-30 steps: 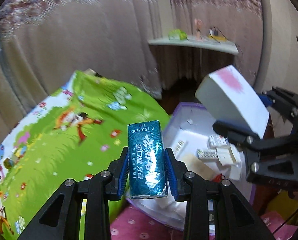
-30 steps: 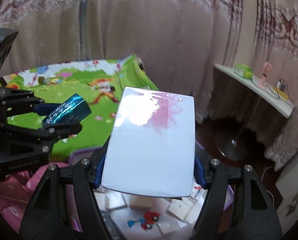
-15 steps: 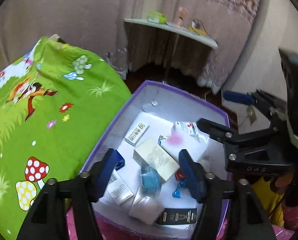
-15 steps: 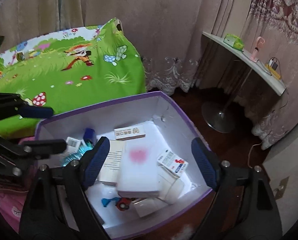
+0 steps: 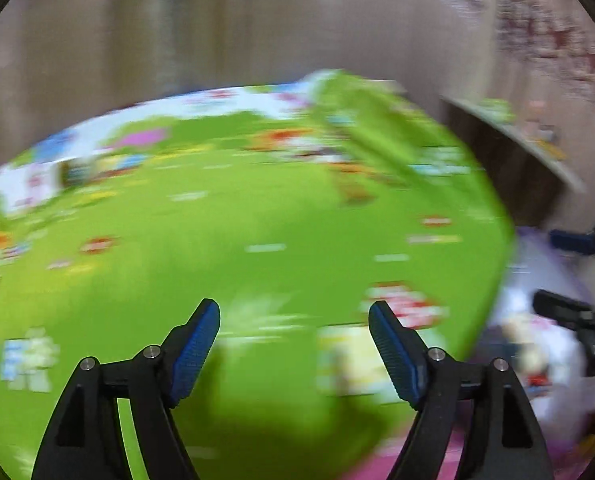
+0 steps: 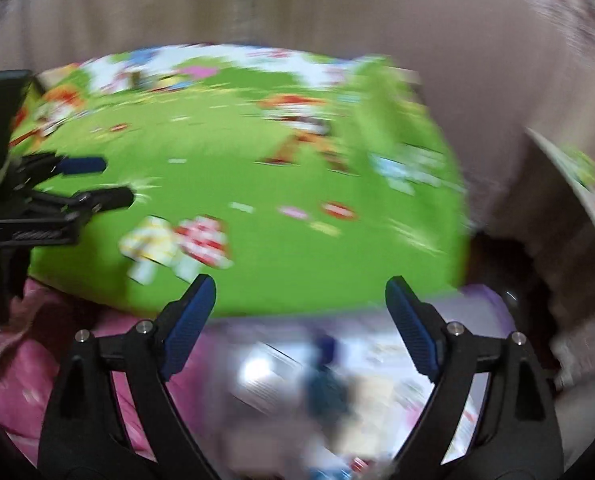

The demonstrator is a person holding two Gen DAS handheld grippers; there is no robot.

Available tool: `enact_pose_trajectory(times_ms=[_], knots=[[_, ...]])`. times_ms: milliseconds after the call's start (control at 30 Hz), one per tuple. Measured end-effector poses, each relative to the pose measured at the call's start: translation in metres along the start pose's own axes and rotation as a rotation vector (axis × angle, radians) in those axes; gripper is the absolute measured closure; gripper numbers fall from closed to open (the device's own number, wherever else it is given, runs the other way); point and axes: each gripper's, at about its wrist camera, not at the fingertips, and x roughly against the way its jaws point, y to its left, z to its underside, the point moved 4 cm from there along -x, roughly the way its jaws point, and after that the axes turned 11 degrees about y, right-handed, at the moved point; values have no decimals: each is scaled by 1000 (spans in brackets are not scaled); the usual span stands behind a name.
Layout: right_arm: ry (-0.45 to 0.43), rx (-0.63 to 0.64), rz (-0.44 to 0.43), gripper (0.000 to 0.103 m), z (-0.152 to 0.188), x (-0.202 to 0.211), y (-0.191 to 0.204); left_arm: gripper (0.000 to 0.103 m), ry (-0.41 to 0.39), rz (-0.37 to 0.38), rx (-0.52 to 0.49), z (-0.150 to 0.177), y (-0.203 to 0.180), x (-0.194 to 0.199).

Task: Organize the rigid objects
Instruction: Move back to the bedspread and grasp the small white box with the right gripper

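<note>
Both grippers, left (image 5: 293, 344) and right (image 6: 299, 320), have just been opening and hold nothing. Blurry little boxes (image 6: 281, 372) lie in the purple bin (image 6: 489, 300) at 6 o'clock. At 12 o'clock spreads the green cartoon blanket (image 6: 225, 160).

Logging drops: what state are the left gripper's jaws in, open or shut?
Open. The left gripper has just been opening; nothing sits between its blue pads.

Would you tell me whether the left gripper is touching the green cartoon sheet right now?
Cannot tell. In the left wrist view the left gripper stands open and empty over the green sheet, but motion blur hides any gap or contact.
</note>
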Motion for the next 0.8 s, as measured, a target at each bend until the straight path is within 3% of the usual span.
enact_pose_trajectory(times_ms=[200,433,667,800], knots=[[-3,155,-185,14,-99,-72,95,25,22,-151,167,3,123,-20],[53,116,-343,14,-220,-165,172,25,20,-294,291,7,210,-25],[31,179,-359,14,-327,-235,242,25,81,-235,388,15,236,-35],[51,196,-340,14,-380,-269,266,25,79,-218,379,10,237,-37]])
